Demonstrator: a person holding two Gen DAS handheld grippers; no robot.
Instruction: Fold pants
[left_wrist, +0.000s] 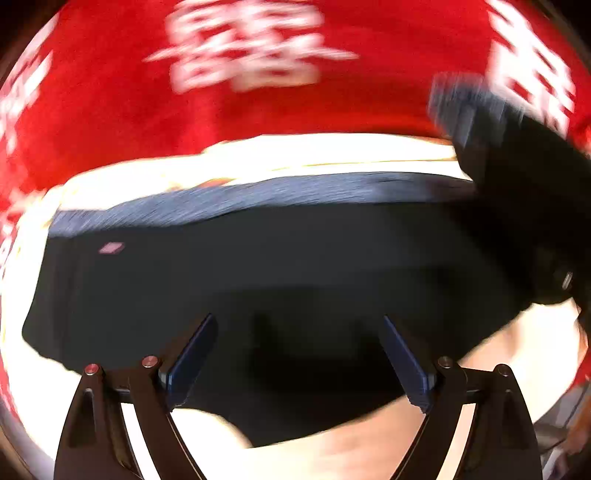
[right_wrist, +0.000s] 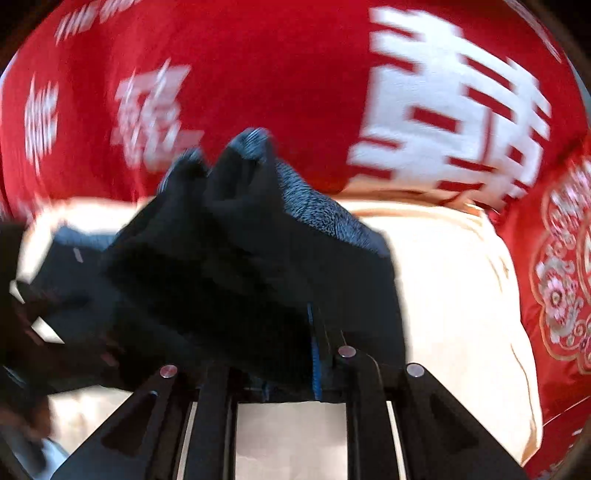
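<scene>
Left gripper (left_wrist: 297, 354) hangs wide open, nothing between its fingers, over the dark pants (left_wrist: 258, 280) spread across frame centre on the cream bedding (left_wrist: 332, 151). Right gripper (right_wrist: 314, 354) pinches a bunched fold (likely carrying it over).

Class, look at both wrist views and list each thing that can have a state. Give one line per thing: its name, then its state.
Pants: dark, partly folded flat on the cream sheet, one end lifted and bunched.
Left hand-held gripper: open, nothing between the pads, above the pants.
Right hand-held gripper: shut on the pants, holding up the bunched end.
Cream sheet: spread flat under the pants.
Red cover: spread out behind the sheet.
</scene>
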